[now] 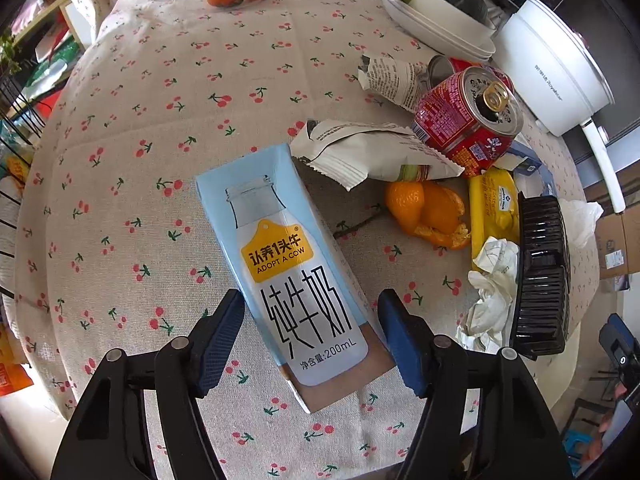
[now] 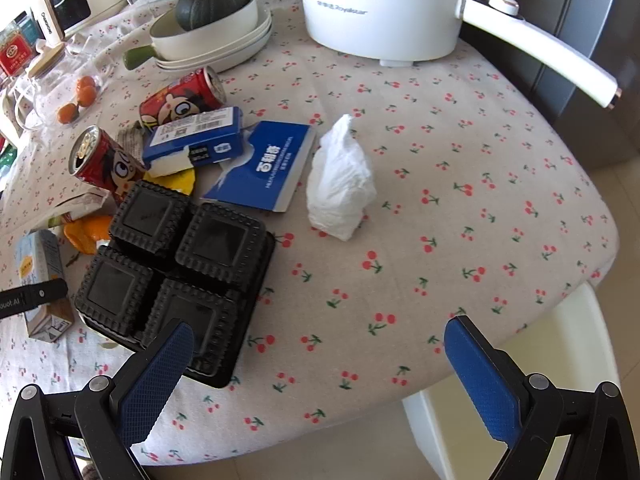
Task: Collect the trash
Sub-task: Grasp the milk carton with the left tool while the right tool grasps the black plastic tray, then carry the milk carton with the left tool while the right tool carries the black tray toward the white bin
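**Left wrist view.** We look down on a round table under a cherry-print tablecloth (image 1: 140,200). The left gripper (image 1: 312,328) straddles a light-blue 200 mL milk carton (image 1: 288,264) that lies flat near the table's front edge. Its blue pads (image 1: 218,340) stand partly apart, one at each long side of the carton. We cannot tell whether they press on it.

To the right of the carton lies the rest of the rubbish:
- a white snack wrapper (image 1: 368,152)
- orange peel (image 1: 428,212) just below it
- an opened red drink can (image 1: 460,120) tipped against the wrapper
- a yellow packet (image 1: 492,204)
- crumpled white paper (image 1: 492,292)
- a black plastic tray (image 1: 544,276) at the right edge

**Right wrist view.** We see the same tray at left, bottom up, with four square wells. Beyond it lie a second red can (image 2: 184,96) on its side, a blue box (image 2: 196,136) and a flattened blue wrapper (image 2: 268,168). A crumpled white tissue (image 2: 340,184) stands apart at centre.

The right gripper (image 2: 320,380) hovers over the table's near edge, its jaws wide apart with nothing between them. A white electric pot (image 2: 384,12) stands at the far right.
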`<state>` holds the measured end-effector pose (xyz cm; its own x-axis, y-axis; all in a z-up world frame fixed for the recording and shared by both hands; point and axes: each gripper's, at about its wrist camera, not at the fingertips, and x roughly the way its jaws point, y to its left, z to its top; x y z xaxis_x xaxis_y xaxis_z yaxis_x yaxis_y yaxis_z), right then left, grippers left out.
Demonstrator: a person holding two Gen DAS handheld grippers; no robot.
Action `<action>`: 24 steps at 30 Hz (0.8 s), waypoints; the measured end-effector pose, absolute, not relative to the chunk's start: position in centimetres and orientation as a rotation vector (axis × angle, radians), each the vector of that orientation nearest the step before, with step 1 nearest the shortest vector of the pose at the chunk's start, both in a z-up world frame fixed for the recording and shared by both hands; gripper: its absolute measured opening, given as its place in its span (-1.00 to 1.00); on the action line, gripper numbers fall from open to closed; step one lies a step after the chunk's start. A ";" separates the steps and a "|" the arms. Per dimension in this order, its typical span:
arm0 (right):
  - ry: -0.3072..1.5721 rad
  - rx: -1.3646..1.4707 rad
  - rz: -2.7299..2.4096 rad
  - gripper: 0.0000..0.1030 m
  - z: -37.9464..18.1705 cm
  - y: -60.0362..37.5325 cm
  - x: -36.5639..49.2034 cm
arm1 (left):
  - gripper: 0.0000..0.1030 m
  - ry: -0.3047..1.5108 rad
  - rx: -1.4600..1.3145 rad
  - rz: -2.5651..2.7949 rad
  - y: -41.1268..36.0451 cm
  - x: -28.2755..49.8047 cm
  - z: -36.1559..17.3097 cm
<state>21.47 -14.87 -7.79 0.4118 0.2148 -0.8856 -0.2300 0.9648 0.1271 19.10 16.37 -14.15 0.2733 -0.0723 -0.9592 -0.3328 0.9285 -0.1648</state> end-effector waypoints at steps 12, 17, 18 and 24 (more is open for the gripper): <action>1.143 0.116 0.319 1.00 -9.0 -10.9 22.6 | 0.08 1.199 -0.267 0.079 16.4 16.1 -11.1; 1.160 0.212 0.248 0.82 -9.6 -12.2 23.8 | 0.07 1.183 -0.257 0.049 16.0 15.8 -10.4; 1.169 0.230 0.247 0.72 -9.9 -12.3 24.0 | 0.07 1.179 -0.251 0.045 15.9 15.7 -10.2; 1.182 0.216 0.253 0.49 -11.1 -11.6 24.9 | 0.07 1.169 -0.256 0.029 15.8 15.5 -9.9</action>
<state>24.90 -11.58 -11.07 0.3571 0.3066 -0.8823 -0.0814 0.9512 0.2976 15.51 15.82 -9.86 0.3937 -0.1101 -0.9126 -0.1550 0.9706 -0.1839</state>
